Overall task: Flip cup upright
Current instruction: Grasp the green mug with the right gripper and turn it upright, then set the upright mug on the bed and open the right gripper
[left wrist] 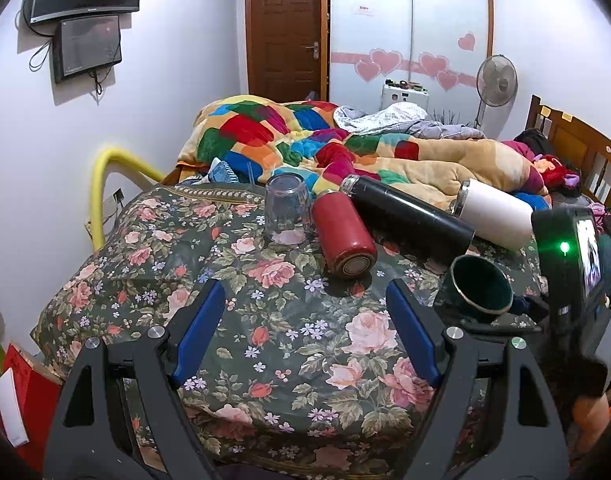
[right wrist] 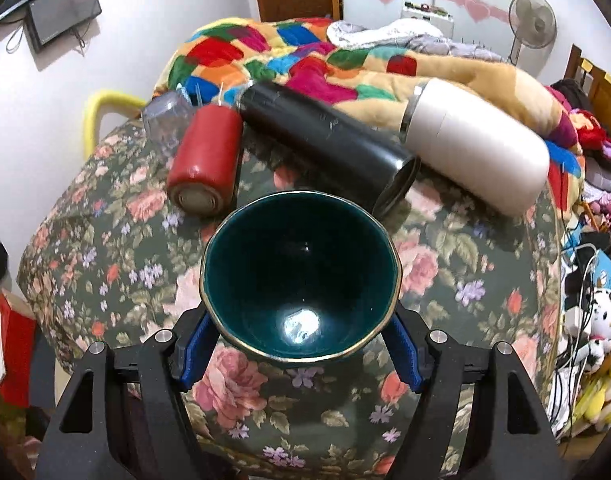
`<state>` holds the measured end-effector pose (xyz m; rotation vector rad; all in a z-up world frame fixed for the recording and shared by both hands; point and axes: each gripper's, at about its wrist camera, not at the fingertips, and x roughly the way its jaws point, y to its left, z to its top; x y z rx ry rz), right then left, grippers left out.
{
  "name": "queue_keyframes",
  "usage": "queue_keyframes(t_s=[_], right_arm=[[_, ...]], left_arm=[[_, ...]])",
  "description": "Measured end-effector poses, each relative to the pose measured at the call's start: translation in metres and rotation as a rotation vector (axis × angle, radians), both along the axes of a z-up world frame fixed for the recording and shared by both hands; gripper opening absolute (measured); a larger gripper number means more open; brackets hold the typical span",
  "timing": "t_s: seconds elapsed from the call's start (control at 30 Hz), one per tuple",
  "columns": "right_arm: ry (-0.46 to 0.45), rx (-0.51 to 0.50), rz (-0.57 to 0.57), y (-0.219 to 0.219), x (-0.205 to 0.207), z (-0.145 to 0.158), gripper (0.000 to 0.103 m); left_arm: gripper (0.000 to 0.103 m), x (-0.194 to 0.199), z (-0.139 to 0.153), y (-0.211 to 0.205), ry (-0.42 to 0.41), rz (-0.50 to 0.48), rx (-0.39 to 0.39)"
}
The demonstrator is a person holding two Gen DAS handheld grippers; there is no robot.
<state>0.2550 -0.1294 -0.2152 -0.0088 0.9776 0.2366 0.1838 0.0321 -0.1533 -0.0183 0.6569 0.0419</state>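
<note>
A dark green cup (right wrist: 301, 280) with a gold rim is held between the blue pads of my right gripper (right wrist: 301, 344), its open mouth tilted up toward the camera. The same cup (left wrist: 479, 290) shows at the right of the left wrist view, lifted just above the floral cloth (left wrist: 297, 344). My left gripper (left wrist: 305, 304) is open and empty over the cloth, left of the cup.
A clear glass (left wrist: 287, 212) stands upside down at the back. A red flask (left wrist: 343, 234), a black flask (left wrist: 409, 214) and a white flask (left wrist: 493, 214) lie on their sides behind the cup. A colourful blanket (left wrist: 305, 136) covers the bed beyond.
</note>
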Motion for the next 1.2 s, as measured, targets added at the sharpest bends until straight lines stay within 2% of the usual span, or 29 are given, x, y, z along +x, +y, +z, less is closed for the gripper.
queue_keyframes(t_s=[0.3,0.43,0.57,0.77,0.93,1.13,1.2], right_arm=[[-0.028,-0.073,0.05,0.008,-0.014,-0.003,0.071],[-0.006,-0.056,0.042,0.004,-0.012,-0.002,0.071],[0.058,0.001,0.056,-0.001,-0.013,-0.004,0.073],[0.031,0.004,0.063,-0.011,-0.037,0.013,0.073],[-0.105,0.025,0.05,-0.031,-0.07,0.06,0.074],[-0.362,0.052,0.0,-0.057,-0.12,0.138,0.074],[-0.454,0.061,-0.018,-0.064,-0.14,0.162,0.074]], left_arm=[[0.082,0.0,0.003,-0.004,0.006,-0.013,-0.023],[0.082,-0.002,0.005,-0.007,0.007,-0.017,-0.022],[0.082,-0.008,0.011,-0.011,-0.005,-0.023,-0.018],[0.082,-0.022,0.029,-0.019,-0.045,-0.041,-0.037],[0.082,-0.044,0.058,-0.028,-0.113,-0.069,-0.053],[0.083,-0.08,0.103,-0.039,-0.24,-0.109,-0.066],[0.088,-0.099,0.122,-0.042,-0.306,-0.127,-0.066]])
